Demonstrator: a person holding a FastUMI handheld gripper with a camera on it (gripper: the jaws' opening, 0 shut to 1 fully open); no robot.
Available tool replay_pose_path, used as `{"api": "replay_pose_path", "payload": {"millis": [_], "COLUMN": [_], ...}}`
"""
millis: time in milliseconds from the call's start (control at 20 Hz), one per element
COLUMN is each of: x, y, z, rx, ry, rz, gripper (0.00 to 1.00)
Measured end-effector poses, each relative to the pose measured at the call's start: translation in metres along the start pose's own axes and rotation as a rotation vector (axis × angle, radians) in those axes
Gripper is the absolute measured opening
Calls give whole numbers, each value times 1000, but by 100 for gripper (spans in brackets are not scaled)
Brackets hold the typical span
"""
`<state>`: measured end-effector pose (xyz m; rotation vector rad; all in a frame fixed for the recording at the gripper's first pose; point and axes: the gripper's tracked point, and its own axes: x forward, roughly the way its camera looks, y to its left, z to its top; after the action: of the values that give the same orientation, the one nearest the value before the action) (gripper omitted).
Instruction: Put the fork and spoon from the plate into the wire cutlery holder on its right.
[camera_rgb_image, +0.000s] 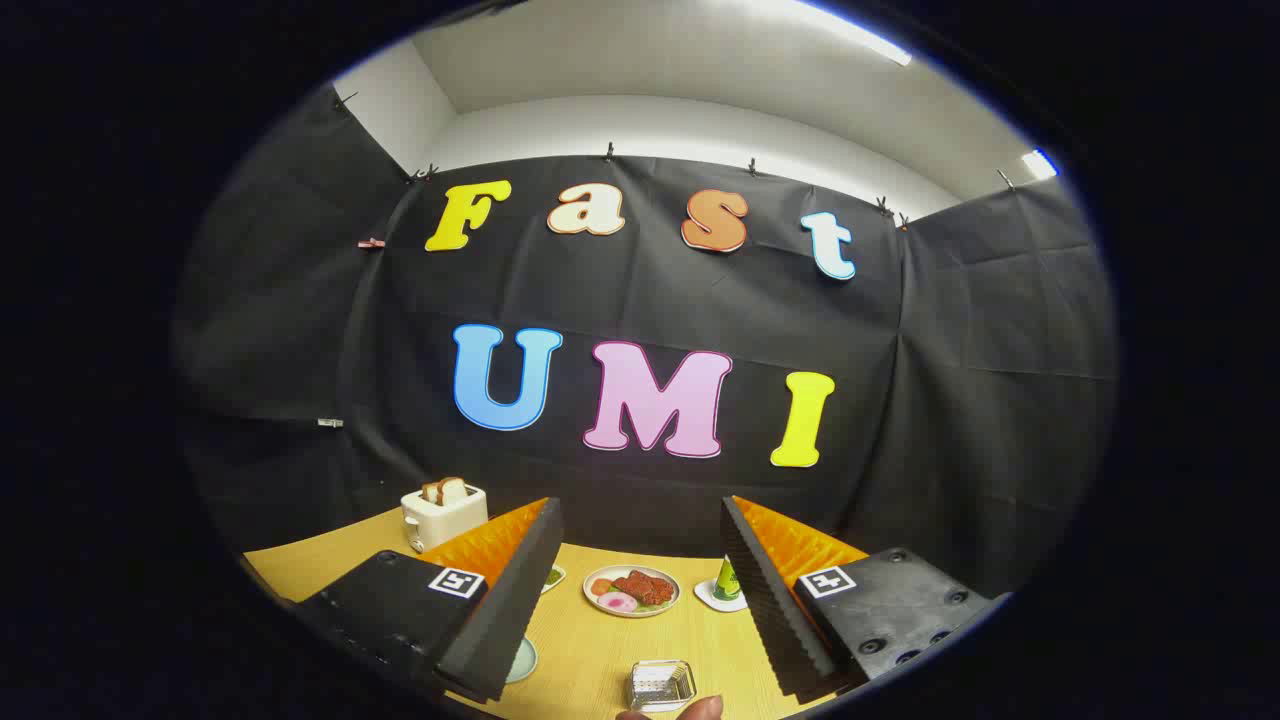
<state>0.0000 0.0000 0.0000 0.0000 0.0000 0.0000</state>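
Fingertip (697, 708) of a person showed nearest, just beside the wire holder (661, 684), which sat on the desk (590, 650) between our fingers. We held the claw (640, 590) wide apart, gripping nothing. By the left finger we saw the rim of a pale plate (524, 660), mostly hidden, so we could not tell where the fork and spoon lay. Beyond the holder stood a plate of food (631, 590), with a small dish (553, 576) on its left and a green cone on a coaster (726, 585) on its right. Farther left, near the wall, sat a toaster (442, 512) with bread in it.
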Motion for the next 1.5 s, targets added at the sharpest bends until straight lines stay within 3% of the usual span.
{"api": "replay_pose_path", "payload": {"millis": [800,1150,1500], "x": [7,1,0], "y": [17,103,173], "z": [-9,-131,-255], "rx": [5,86,84], "ry": [29,466,818], "rz": [28,217,273], "gripper": [98,98,97]}}
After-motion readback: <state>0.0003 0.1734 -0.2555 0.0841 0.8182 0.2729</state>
